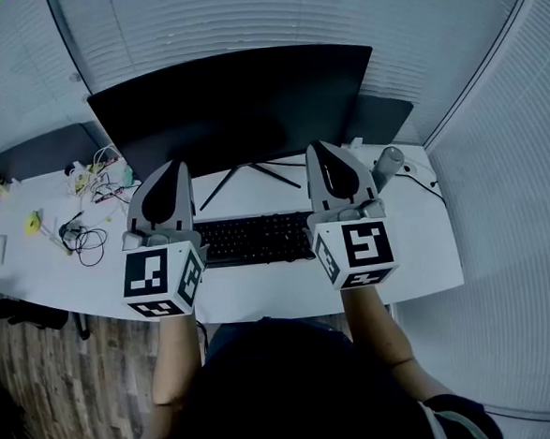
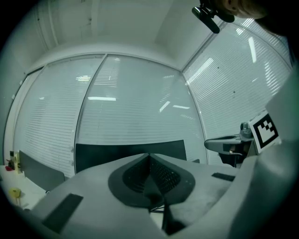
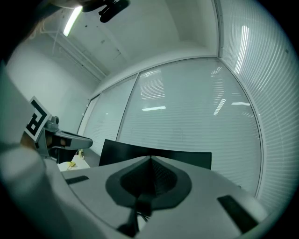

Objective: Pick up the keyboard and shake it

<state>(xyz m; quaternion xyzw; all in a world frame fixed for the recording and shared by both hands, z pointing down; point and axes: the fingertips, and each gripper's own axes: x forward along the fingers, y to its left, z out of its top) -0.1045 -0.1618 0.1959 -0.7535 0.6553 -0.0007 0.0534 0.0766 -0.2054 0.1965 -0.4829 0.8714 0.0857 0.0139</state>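
Note:
The black keyboard (image 1: 255, 239) lies flat on the white desk (image 1: 417, 241) in front of the monitor. My left gripper (image 1: 166, 170) hovers over its left end and my right gripper (image 1: 329, 151) over its right end, both pointing level toward the monitor. In the left gripper view the left gripper (image 2: 149, 156) has its jaws pressed together with nothing between them. The right gripper (image 3: 150, 158) looks the same in its own view. The keyboard is hidden from both gripper views, and its two ends are covered by the grippers in the head view.
A wide dark monitor (image 1: 239, 104) stands behind the keyboard. Tangled cables (image 1: 89, 241) and a small yellow object (image 1: 33, 221) lie on the desk's left side. A grey cylindrical object (image 1: 390, 162) sits at the right rear. Blinds cover the walls behind.

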